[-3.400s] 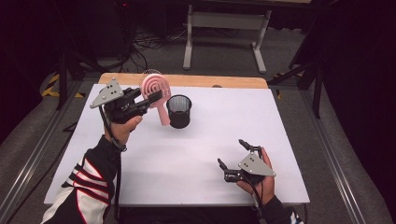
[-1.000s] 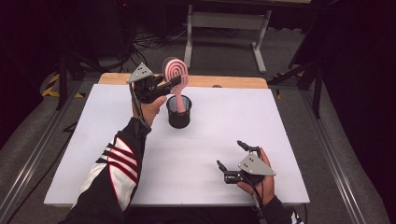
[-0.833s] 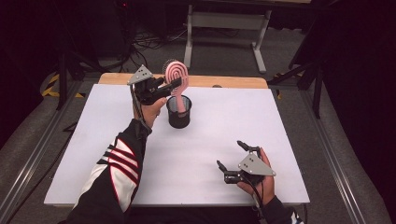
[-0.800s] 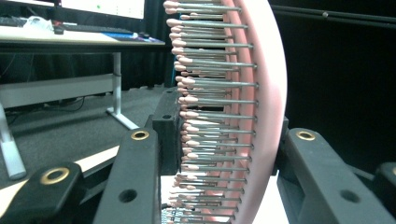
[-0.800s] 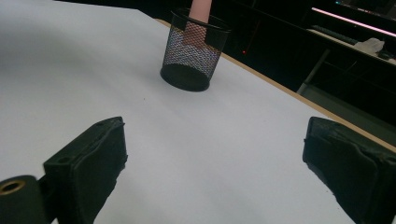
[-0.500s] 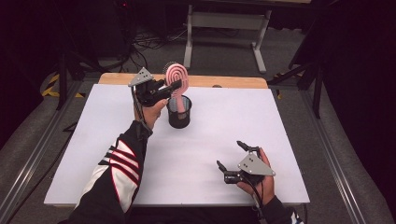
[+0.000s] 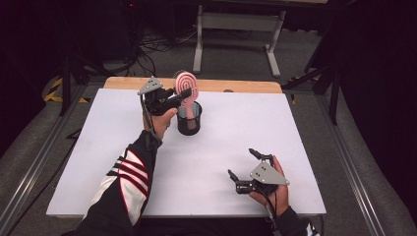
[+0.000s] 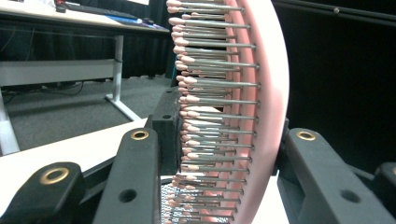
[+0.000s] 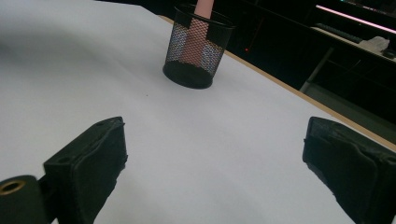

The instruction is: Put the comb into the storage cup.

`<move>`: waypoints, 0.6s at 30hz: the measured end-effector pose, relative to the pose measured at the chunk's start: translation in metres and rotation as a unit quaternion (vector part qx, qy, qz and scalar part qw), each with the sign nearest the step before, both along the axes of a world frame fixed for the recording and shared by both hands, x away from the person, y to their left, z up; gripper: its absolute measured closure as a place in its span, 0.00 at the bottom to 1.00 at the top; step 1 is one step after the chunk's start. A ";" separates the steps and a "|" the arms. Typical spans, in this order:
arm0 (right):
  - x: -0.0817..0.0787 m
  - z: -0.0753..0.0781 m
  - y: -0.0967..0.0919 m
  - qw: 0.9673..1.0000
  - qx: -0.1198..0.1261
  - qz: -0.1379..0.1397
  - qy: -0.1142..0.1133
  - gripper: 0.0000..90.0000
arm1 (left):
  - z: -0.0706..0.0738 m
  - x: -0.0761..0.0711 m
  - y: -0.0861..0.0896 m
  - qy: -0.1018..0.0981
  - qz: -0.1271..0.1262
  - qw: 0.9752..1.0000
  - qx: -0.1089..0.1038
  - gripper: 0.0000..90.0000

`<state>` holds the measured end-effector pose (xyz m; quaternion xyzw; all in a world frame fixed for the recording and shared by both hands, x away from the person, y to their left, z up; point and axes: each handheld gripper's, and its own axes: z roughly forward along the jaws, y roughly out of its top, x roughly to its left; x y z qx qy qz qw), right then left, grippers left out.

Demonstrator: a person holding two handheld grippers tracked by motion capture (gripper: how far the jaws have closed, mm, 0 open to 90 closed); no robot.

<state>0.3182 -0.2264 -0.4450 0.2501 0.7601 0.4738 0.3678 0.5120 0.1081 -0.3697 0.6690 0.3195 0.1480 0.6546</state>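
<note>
1. My left tongs (image 7: 179, 95) are clenched on the pink hairbrush (image 7: 187, 87), pinching its head between the pads; in the left gripper view the bristles (image 8: 210, 116) fill the gap between the two black jaws, and the pink back faces the right-hand one.

2. The brush stands upright with its handle already down inside the black mesh cup (image 7: 189, 119), near the far edge of the white surface (image 7: 221, 147) and a little left of its middle. The right gripper view shows the pink handle through the mesh (image 9: 194, 44).

3. My right tongs (image 7: 244, 165) are released, jaws spread wide with nothing between them, parked near the front edge of the surface towards its right corner, well apart from the cup.

4. Progress, as I judge it: the brush is lifted, aligned and partly lowered into the cup, so the bulk of the job is done. What remains is to settle the handle to the bottom, if it is not there yet, then let go and draw the left hand clear without tipping the cup. I cannot tell whether the handle touches the cup's floor.

5. Count: one hairbrush, one mesh cup, two pairs of tongs, one white surface. A strip of bare wood (image 7: 231, 86) runs along the far edge behind the cup.
</note>
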 end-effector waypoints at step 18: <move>0.001 -0.001 0.000 1.000 -0.004 0.001 0.001 0.08 | -0.014 0.002 -0.003 0.014 -0.001 1.000 0.001 0.69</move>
